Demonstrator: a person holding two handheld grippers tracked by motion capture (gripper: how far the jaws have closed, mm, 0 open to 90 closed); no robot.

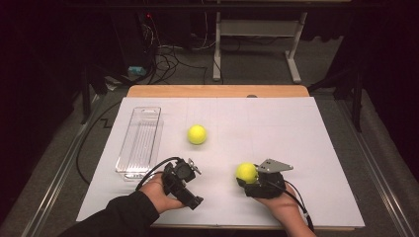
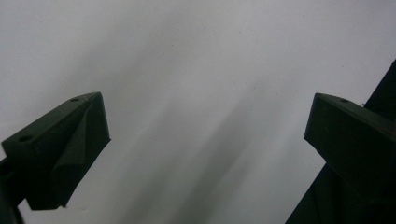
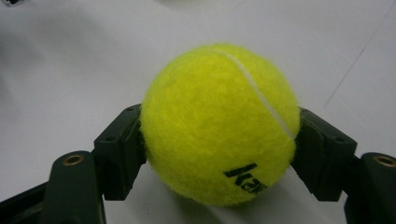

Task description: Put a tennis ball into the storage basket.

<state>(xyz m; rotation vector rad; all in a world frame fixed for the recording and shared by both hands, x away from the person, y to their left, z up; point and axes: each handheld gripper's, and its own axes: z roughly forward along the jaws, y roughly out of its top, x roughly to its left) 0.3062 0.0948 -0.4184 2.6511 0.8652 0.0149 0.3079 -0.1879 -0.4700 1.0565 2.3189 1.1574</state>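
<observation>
Right gripper (image 1: 245,178) pinching tennis ball (image 1: 246,173) (jaws pressed on both sides), low over white sheet (image 1: 296,148). Left gripper (image 1: 190,165) spread, nothing between. Second tennis ball (image 1: 197,134) lies beyond left gripper, unobstructed. Clear plastic tray (image 1: 141,143) farther left, empty.

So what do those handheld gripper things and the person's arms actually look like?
Both are black, blocky tools with two chunky jaws. The right gripper carries a grey three-cornered plate on top; the left gripper doesn't. A black cable trails from each. The left arm wears a dark sleeve.
</observation>
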